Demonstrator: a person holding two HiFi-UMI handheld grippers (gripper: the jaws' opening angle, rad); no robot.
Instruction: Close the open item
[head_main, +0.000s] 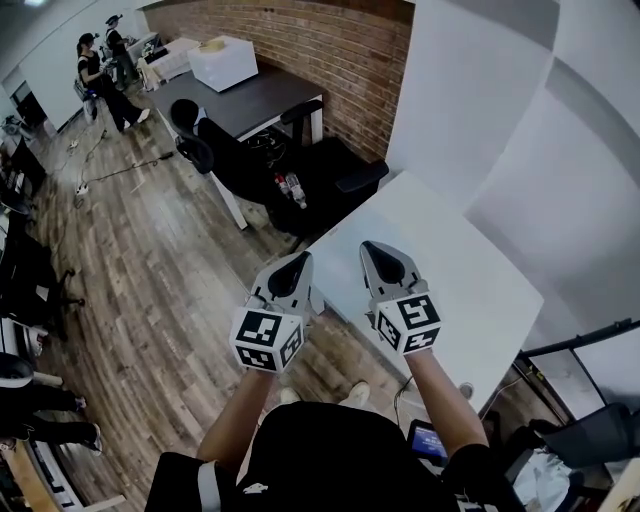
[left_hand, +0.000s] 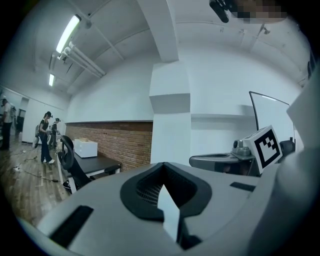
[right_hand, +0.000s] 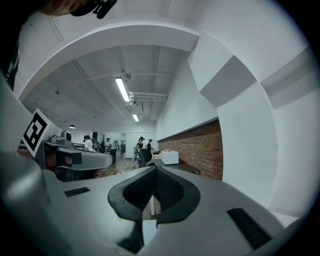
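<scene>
- Open item — none shows in any view, so I cannot tell where it is or whether it stands open or closed.
- White bench (head_main: 470, 290), at centre right of the head view, is bare where it shows.
- Left gripper (head_main: 300, 262) and right gripper (head_main: 372, 250) hang side by side at mid-frame, over the bench's near-left edge. Both sets of jaws are closed, tip to tip, with nothing between them.
- Dark desk (head_main: 250, 100) at upper left carries a white box (head_main: 224, 62), too far off to tell whether it is open.
- The step in hand is unsettled — this fits an open item waiting out of frame, or one already closed.
- Any next move calls first for bringing it into view.
</scene>
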